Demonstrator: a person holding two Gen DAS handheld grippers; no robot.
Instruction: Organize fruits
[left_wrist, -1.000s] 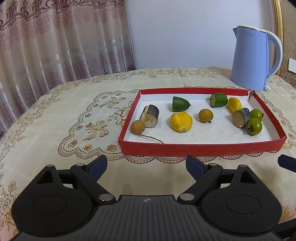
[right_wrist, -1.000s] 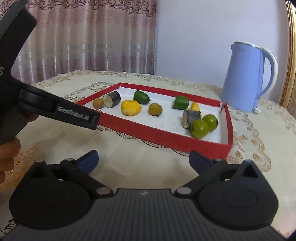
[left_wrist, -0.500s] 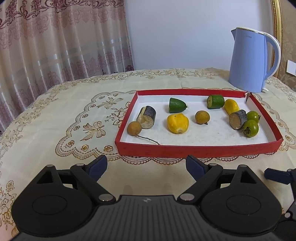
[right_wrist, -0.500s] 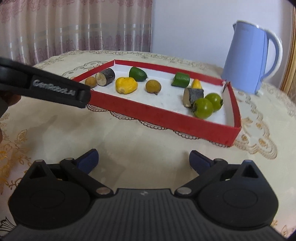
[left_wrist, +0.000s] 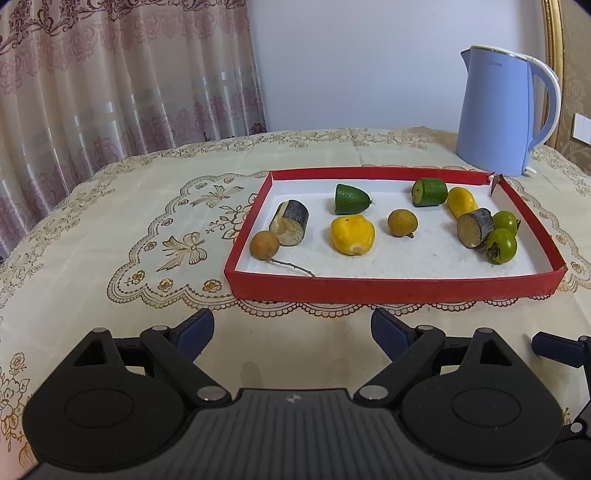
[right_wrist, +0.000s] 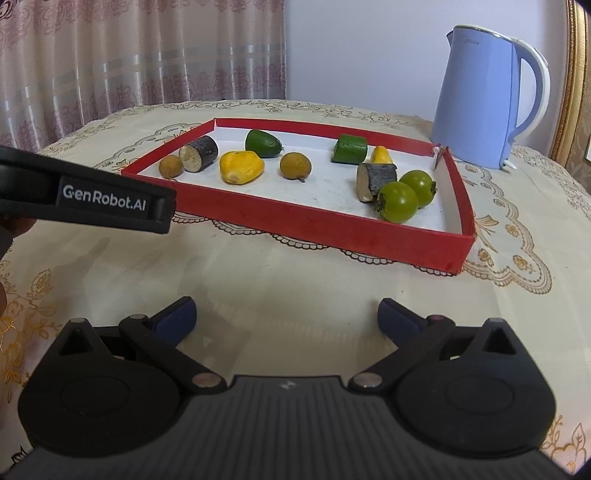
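All fruits lie inside the red tray on the desk, loosely scattered, like kinds mostly apart. Whether sorting is finished cannot be judged. Left gripper and right gripper hover short of the tray, fingers spread, holding nothing.

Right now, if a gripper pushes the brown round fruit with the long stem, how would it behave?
The brown round fruit would probably roll, being nearly spherical. Its thin stem may drag or snap. It touches the dark cut piece, which might block it.

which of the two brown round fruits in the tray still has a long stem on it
The brown round fruit at the red tray's near left corner, beside the dark cut piece; a thin twig trails from it. The middle one has only a stub.
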